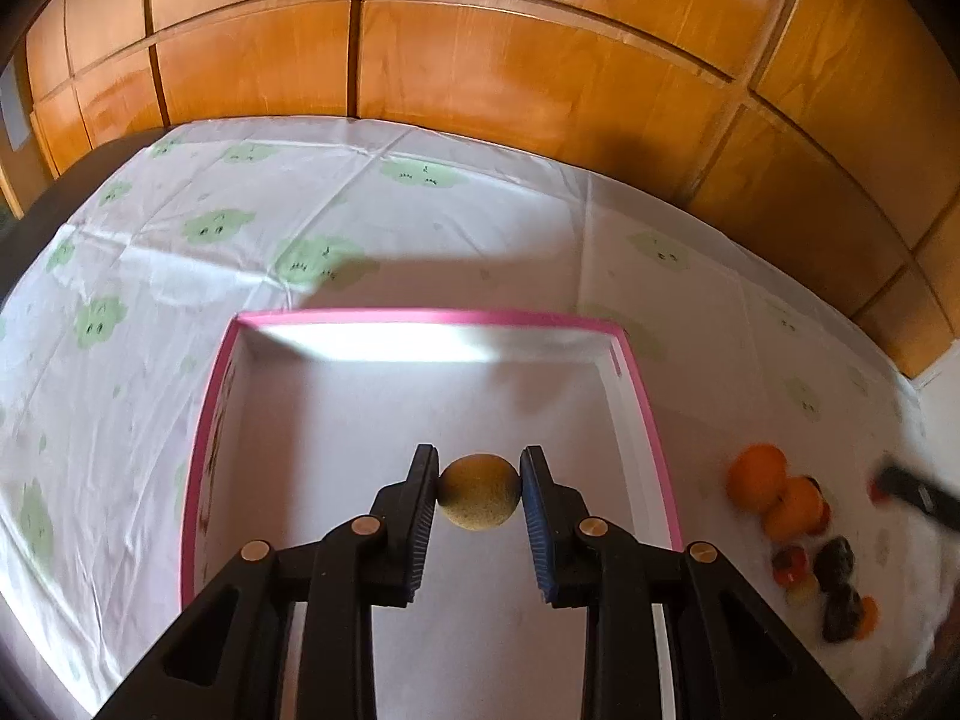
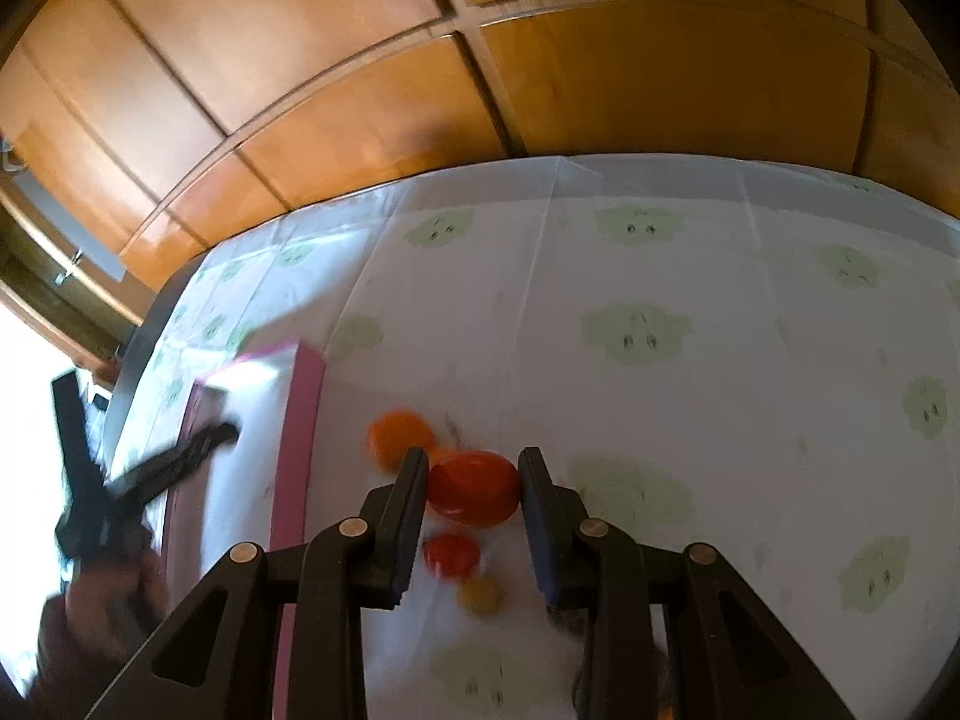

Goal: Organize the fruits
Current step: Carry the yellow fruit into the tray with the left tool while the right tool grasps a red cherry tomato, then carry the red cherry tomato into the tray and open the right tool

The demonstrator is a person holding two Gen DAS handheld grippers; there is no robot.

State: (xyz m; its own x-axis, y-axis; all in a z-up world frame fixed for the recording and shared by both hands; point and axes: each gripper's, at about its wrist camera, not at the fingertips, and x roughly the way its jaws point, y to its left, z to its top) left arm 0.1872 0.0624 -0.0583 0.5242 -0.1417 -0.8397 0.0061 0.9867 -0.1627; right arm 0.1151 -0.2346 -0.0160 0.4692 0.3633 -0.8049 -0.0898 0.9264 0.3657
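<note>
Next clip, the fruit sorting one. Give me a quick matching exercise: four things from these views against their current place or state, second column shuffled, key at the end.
Things:
1. round yellow-green fruit
2. glossy red-orange fruit
3. pink-rimmed white box
4. dark lumpy fruits

Places or states:
A. gripped in the right claw
B. on the cloth, beside the box
C. gripped in the left claw, over the box
D. nothing seen lying inside

Pairs: 1-C, 2-A, 3-D, 4-B

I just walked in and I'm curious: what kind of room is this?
Most likely a room in a home. A table is spread with a white cloth printed with green clouds, wooden panelled cupboard doors stand right behind it, and loose fruits lie beside a pink-rimmed box.
</note>
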